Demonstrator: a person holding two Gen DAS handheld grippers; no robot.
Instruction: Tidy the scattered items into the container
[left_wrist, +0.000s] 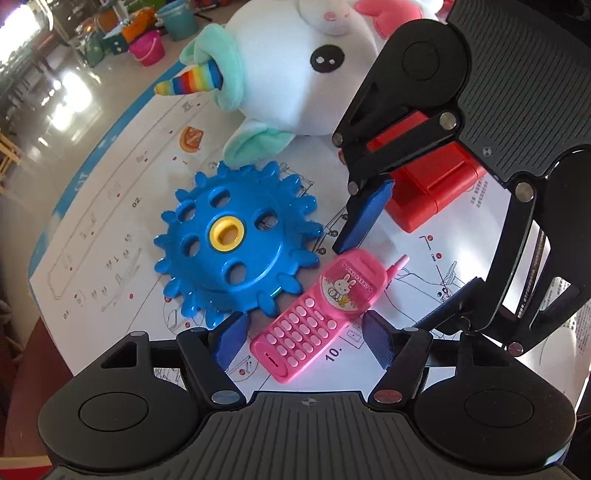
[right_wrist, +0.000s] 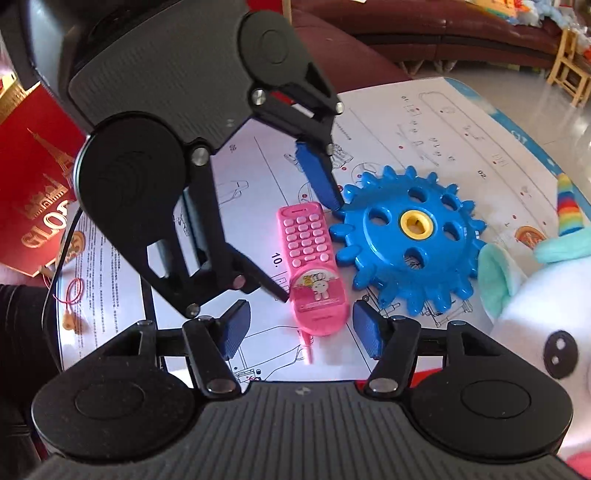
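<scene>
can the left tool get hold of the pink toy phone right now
Probably yes. The left tool is open, its blue pads either side of the pink plastic toy phone's keypad end, nothing between. The right tool straddles the other end, and the blue plastic gear lies close alongside.

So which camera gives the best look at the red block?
The left wrist view: the red block lies on the printed sheet beyond the right gripper, partly covered by it. The right wrist view shows only a red sliver at its lower edge, unidentifiable.
</scene>
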